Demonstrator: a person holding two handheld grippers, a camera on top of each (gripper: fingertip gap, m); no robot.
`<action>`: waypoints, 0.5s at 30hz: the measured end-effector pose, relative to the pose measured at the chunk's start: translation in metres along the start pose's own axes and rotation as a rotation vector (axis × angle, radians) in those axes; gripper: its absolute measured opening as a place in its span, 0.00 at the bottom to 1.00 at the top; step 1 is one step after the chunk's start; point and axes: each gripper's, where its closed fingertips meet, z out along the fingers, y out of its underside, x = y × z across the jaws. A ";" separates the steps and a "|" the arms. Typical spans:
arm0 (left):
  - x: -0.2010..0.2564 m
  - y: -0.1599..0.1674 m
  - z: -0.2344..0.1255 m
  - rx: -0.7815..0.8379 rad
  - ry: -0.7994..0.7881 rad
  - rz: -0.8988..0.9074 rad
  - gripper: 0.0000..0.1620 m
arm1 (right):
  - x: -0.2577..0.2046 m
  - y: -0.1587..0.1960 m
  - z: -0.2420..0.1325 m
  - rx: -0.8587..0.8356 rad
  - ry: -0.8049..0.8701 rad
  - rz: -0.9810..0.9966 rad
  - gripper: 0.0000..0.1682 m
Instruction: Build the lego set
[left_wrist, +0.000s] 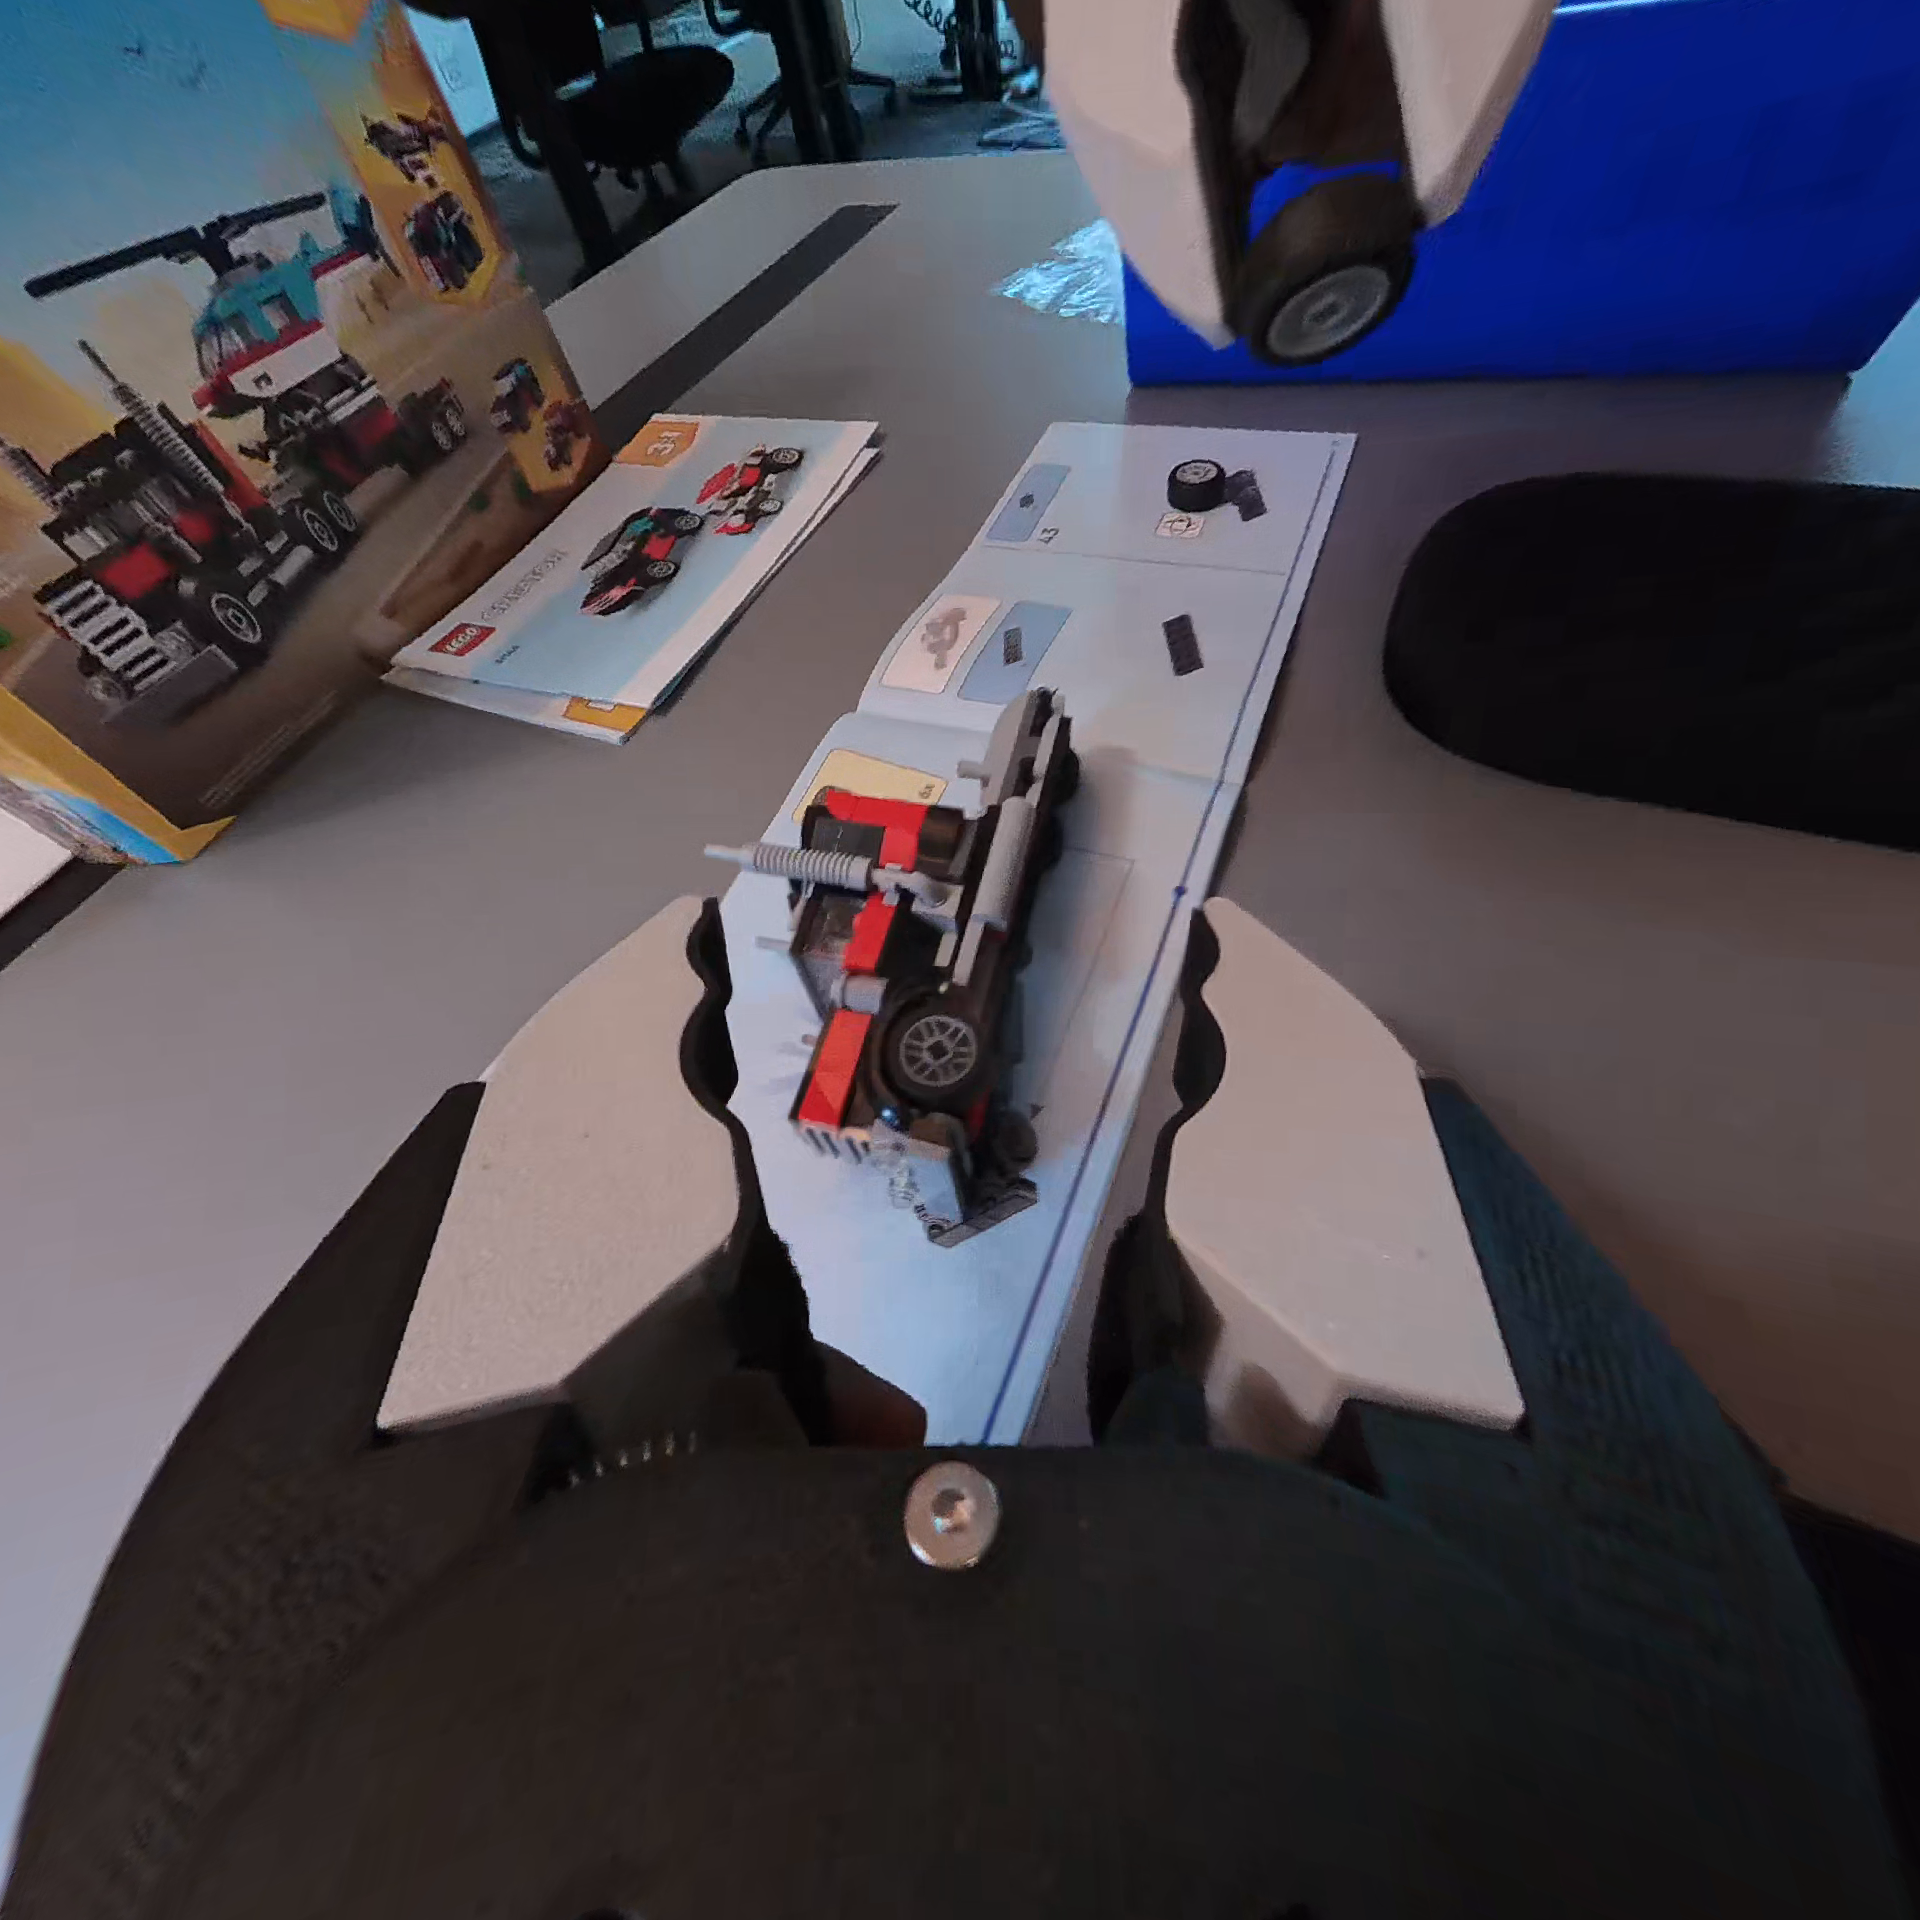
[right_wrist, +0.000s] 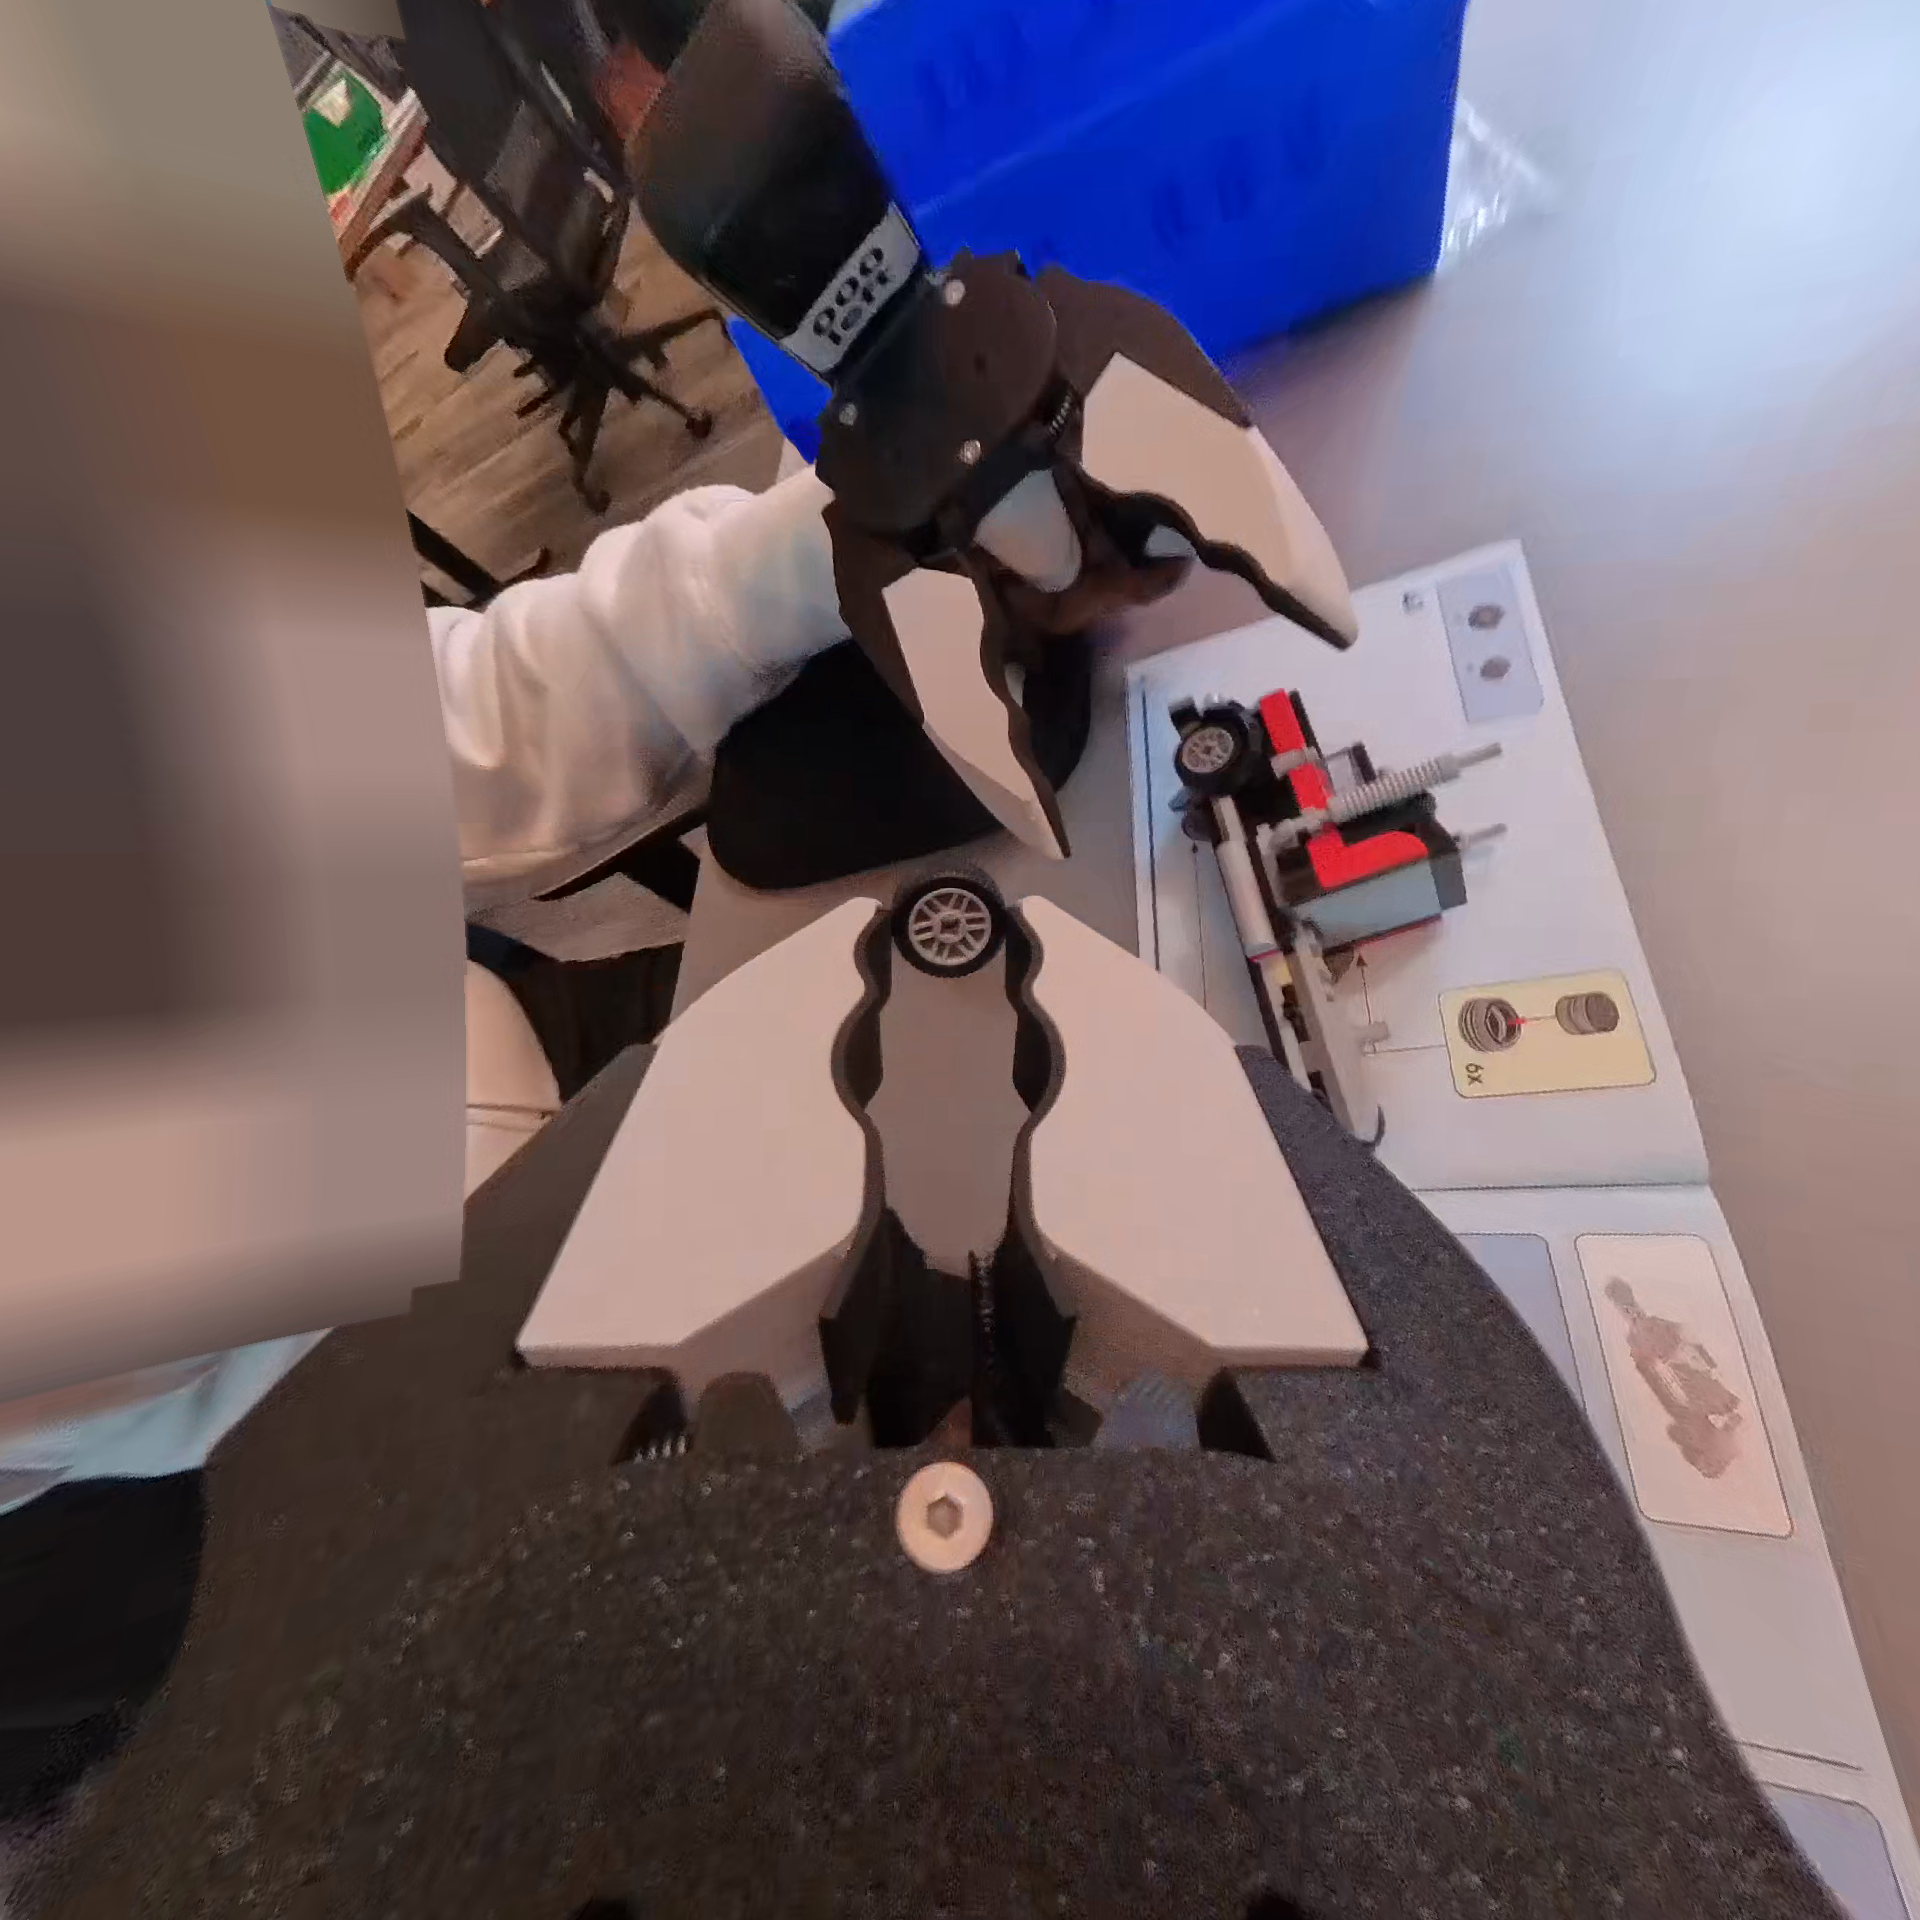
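Note:
A half-built red, black and grey lego truck (left_wrist: 914, 977) lies on its side on the open instruction sheet (left_wrist: 1132, 623), one wheel fitted near its front. It also shows in the right wrist view (right_wrist: 1320, 862). My left gripper (left_wrist: 951, 935) is open and empty, its fingers on either side of the truck, just above it. My right gripper (right_wrist: 948, 920) is shut on a small black wheel with a grey hub (right_wrist: 945, 925) at its fingertips. In the left wrist view the right gripper (left_wrist: 1320, 312) hangs high at the far side with that wheel (left_wrist: 1325, 307).
A loose wheel (left_wrist: 1195, 483) and a small black plate (left_wrist: 1182, 644) lie on the sheet's far part. The set's box (left_wrist: 239, 436) and a closed booklet (left_wrist: 644, 571) stand left. A blue bin (left_wrist: 1621, 208) is at the back. A black chair back (left_wrist: 1662, 655) is right. A person's white sleeve (right_wrist: 623, 665) is near. The left gripper's tips are roughly 10 cm from the right gripper's. Both grippers' tips are roughly 15 cm from the small black plate (left_wrist: 1182, 644).

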 end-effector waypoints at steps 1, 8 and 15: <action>-0.004 0.004 0.001 0.011 0.000 -0.008 0.52 | 0.005 0.000 0.002 -0.028 -0.026 0.038 0.13; -0.009 0.011 -0.002 0.051 0.079 -0.070 0.48 | 0.040 0.017 0.013 -0.186 0.011 0.212 0.12; 0.001 0.033 0.010 -0.128 0.081 0.027 0.47 | 0.064 0.029 0.011 -0.324 0.216 0.153 0.13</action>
